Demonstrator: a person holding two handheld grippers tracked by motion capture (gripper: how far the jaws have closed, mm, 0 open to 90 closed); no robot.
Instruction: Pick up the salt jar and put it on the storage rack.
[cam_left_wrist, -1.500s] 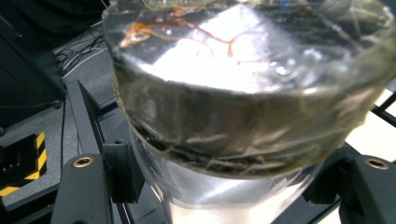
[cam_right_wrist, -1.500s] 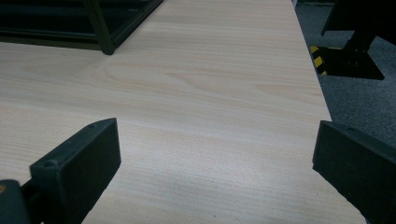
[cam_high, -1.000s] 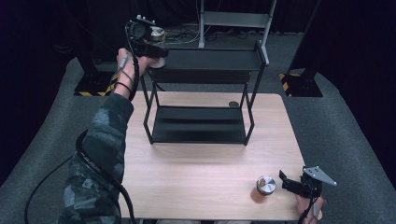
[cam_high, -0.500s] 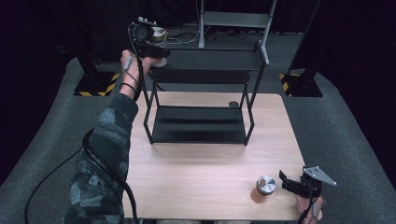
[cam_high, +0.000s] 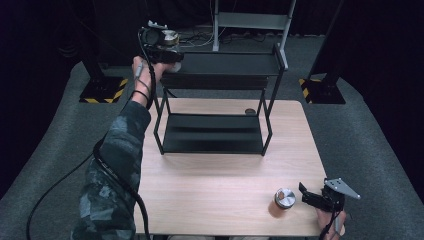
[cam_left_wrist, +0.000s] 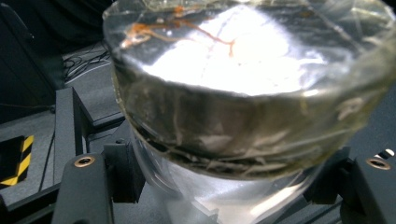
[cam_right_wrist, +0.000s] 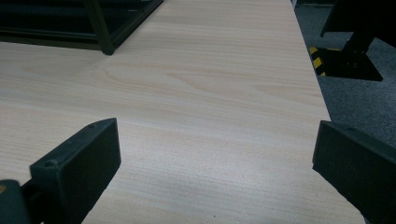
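Over the rack's top shelf (cam_high: 225, 64), my left gripper (cam_left_wrist: 219, 186) clamps a clear glass jar (cam_left_wrist: 243, 93), ready for shelving; right gripper (cam_right_wrist: 215, 158) gapes empty beside the metal-lidded jar (cam_high: 284, 199).

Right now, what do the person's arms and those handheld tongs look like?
The left arm wears a camouflage sleeve with a dark band at the wrist. Both tongs are black: the left tongs trail a long black cable, and the right tongs carry a grey three-cornered plate. Their jaws are blocky black bars with small metal screws.
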